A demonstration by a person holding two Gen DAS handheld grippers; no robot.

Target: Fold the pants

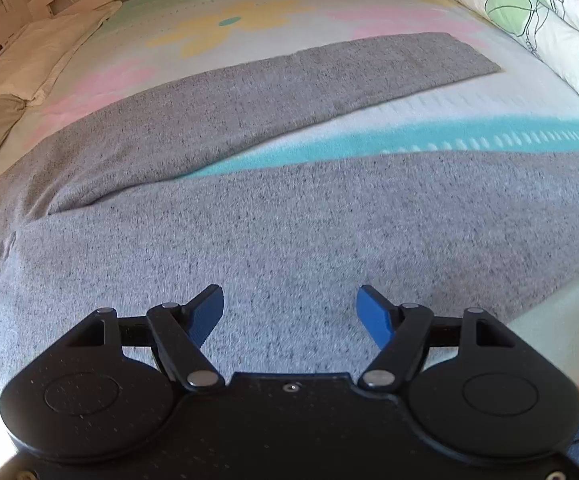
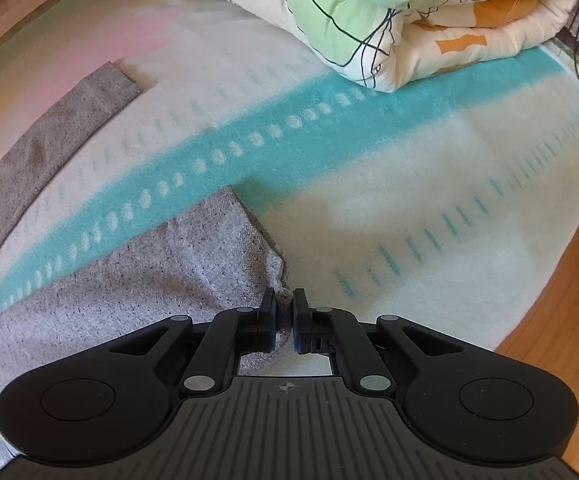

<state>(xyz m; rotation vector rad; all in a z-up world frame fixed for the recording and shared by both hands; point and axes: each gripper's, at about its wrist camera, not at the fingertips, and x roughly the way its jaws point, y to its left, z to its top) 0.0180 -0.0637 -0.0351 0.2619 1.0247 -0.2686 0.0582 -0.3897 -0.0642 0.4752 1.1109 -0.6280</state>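
In the left wrist view, my left gripper (image 1: 289,312) hangs with jaws spread wide and empty above the near leg of the one pair of pants (image 1: 249,240); two legs run lengthwise toward my right, the far leg ahead. In the right wrist view, my right gripper (image 2: 284,316) is clamped on the near leg's hem corner (image 2: 277,276), so it is nearer; one rolled duvet (image 2: 389,20) lies ahead.

The heather-grey knit pants (image 1: 273,232) lie spread flat on the bed — two legs splayed apart in a V, joined at the left. The far leg (image 1: 289,92) stretches smooth toward the upper right; the near leg's hem corner (image 2: 277,276) is puckered and lifted.
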